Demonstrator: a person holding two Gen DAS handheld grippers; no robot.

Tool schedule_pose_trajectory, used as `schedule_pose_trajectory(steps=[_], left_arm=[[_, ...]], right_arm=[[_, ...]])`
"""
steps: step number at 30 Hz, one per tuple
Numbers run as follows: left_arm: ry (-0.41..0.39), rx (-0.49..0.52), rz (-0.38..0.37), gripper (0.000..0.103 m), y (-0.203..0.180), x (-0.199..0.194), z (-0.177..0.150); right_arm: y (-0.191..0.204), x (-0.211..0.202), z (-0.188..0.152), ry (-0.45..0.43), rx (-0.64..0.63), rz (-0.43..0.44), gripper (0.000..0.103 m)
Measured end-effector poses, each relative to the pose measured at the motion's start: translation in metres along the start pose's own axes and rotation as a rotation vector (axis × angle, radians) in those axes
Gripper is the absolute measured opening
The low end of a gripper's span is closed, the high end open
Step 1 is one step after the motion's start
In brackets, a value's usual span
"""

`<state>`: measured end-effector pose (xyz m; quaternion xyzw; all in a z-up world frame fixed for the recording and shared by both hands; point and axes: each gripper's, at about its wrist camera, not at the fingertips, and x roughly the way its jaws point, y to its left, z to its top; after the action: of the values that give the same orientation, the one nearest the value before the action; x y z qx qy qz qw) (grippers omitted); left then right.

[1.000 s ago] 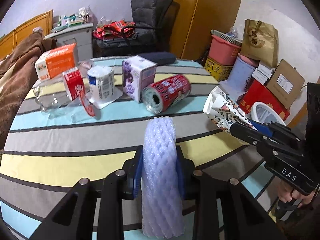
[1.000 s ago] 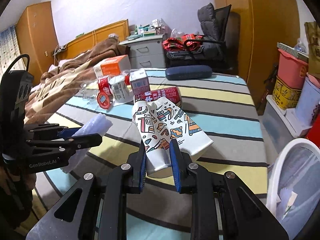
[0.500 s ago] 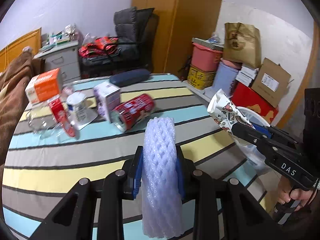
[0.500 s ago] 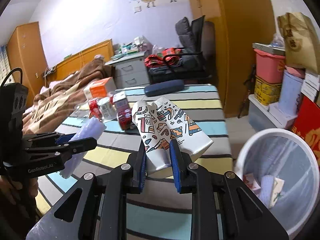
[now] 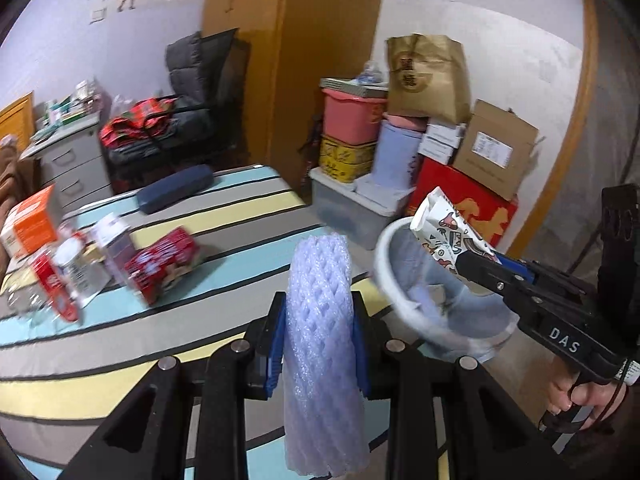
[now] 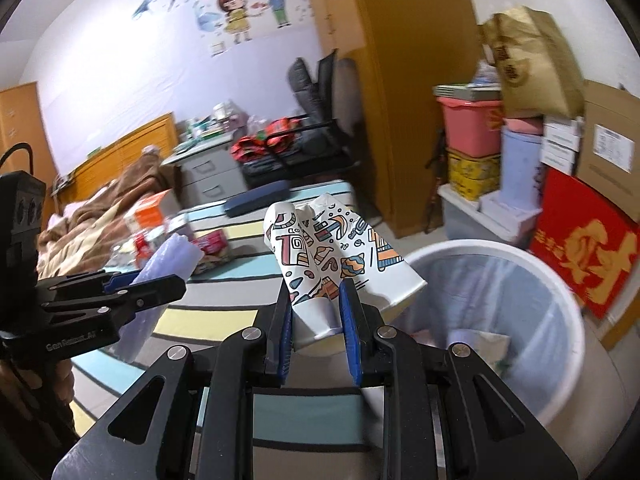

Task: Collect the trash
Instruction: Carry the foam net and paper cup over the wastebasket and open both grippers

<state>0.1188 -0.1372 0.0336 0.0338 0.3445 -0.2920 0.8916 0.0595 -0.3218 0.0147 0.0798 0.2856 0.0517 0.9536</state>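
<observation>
Risk: crushed white paper cup with cartoon print (image 6: 340,252) sticks out past rim of white round bin with clear liner (image 6: 560,284); release too early, cup likely bounces off rim to floor.
Risk: white foam fruit-net sleeve (image 5: 320,320) light, springy; may cling to pads.
Right gripper (image 6: 316,320): jaws clamped on cup base, tilted up, level with near rim of bin.
Left gripper (image 5: 318,344): jaws squeezing sleeve mid-length, over striped desk (image 5: 120,352), bin just beside.

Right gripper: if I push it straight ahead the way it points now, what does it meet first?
Probably nothing on the table. The right gripper, shut on the crumpled paper cup, points past the near rim of the white trash bin; the cup's tip would likely cross that rim first, though depth is unclear.
</observation>
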Motion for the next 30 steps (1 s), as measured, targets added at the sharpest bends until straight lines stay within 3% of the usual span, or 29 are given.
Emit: schedule_pose_trajectory(steps=[18,30], left_arm=[[0.064,0.106,-0.167,0.031,-0.093,0.060,0.025],[0.133,0.138,-0.164,0.031,-0.118,0.098,0.018]], right_arm=[[-0.073,-0.017,-0.014,0.034,0.168,-0.175,0.023],[-0.097,-0.001,-0.028,0.131,0.221,-0.198,0.023]])
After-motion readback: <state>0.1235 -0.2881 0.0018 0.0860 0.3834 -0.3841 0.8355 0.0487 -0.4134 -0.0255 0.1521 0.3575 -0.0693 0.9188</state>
